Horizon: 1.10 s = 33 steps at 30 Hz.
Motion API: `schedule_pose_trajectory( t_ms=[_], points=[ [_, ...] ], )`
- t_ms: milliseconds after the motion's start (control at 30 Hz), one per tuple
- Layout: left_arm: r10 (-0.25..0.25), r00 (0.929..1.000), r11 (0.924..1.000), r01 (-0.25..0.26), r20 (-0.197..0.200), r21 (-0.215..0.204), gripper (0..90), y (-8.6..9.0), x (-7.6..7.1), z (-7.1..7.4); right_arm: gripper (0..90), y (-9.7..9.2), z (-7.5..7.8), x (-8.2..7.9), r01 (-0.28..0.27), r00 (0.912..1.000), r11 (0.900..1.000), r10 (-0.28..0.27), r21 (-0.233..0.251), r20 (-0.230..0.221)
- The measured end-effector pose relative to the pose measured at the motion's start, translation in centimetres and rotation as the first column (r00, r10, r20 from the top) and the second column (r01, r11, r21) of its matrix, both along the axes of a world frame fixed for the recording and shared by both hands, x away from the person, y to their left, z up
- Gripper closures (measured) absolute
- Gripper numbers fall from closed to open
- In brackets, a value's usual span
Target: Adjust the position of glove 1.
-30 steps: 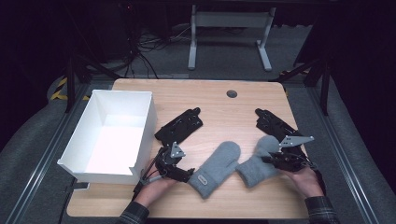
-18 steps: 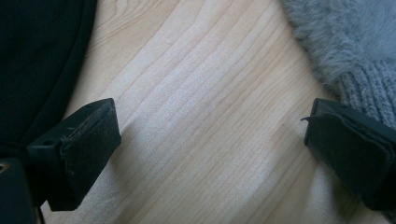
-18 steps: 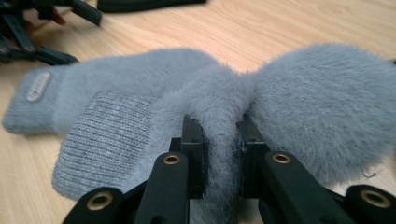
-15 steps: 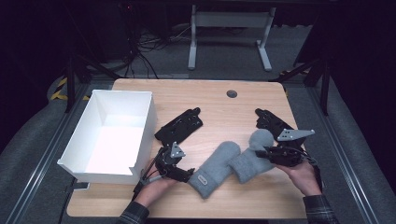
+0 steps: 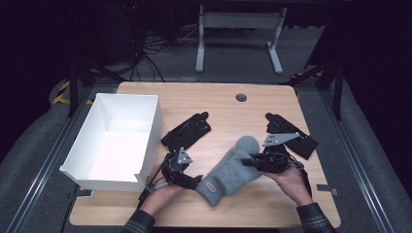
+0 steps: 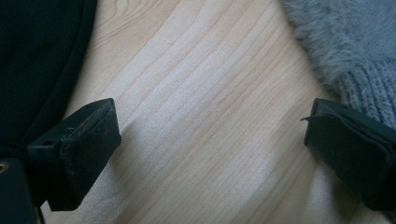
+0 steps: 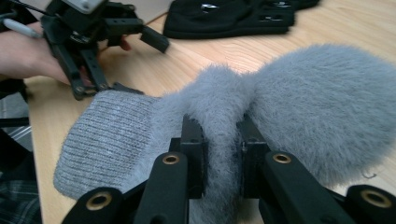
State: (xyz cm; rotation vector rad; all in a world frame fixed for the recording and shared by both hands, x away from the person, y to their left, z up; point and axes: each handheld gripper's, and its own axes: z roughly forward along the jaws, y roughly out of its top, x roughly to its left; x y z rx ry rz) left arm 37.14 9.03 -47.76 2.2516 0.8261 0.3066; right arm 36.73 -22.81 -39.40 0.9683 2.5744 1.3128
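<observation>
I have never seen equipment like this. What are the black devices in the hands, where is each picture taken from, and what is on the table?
A person sits at a wooden table and holds a two-jaw gripper in each hand. One picture comes from a camera above the table; the other two come from cameras riding on the grippers. On the table lie a white box, two black gloves and grey fuzzy mittens. The right gripper is pinching the fuzzy grey mitten between its jaws, over another grey mitten with a ribbed cuff. The left gripper rests open at that cuff, holding nothing.
</observation>
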Motion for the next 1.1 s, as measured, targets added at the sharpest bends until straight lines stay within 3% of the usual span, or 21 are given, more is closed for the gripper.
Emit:
schedule_pose_trajectory(
  t_ms=[267, 467, 667, 800, 900, 1100],
  points=[
    [0.0, 1.0, 1.0, 0.0, 0.0, 0.001, 3.8, 0.0, 0.0, 0.0, 77.4, 3.2, -0.3, -0.2, -0.031, 0.9993, 0.9994, 0.031, 0.012, -0.019],
    [-0.002, 1.0, 1.0, 0.002, 0.0, 0.001, 3.8, 0.0, 0.0, 0.0, 76.8, 4.8, -0.8, -0.4, -0.053, 0.9985, 0.9984, 0.053, -0.019, -0.015],
    [-0.003, 1.0, 1.0, 0.003, -0.001, 0.001, 3.7, 0.0, 0.0, 0.0, 74.9, 4.9, -1.6, -0.2, -0.048, 0.9985, 0.998, 0.047, -0.042, -0.028],
    [-0.004, 1.0, 1.0, 0.004, 0.0, 0.001, 3.7, 0.0, 0.0, 0.0, 63.5, 4.9, -1.8, 0.0, -0.046, 0.9982, 0.9978, 0.044, -0.048, -0.04],
    [-0.004, 1.0, 1.0, 0.004, -0.001, 0.001, 3.7, 0.0, 0.0, 0.0, 53.8, 4.5, -1.5, 0.1, -0.029, 0.9994, 0.999, 0.028, -0.035, -0.022],
    [-0.004, 1.0, 1.0, 0.004, 0.0, 0.002, 3.7, 0.0, 0.0, 0.0, 53.3, 2.1, -0.3, 0.7, 0.044, 0.9983, 0.999, -0.044, 0.001, 0.037]
  ],
)
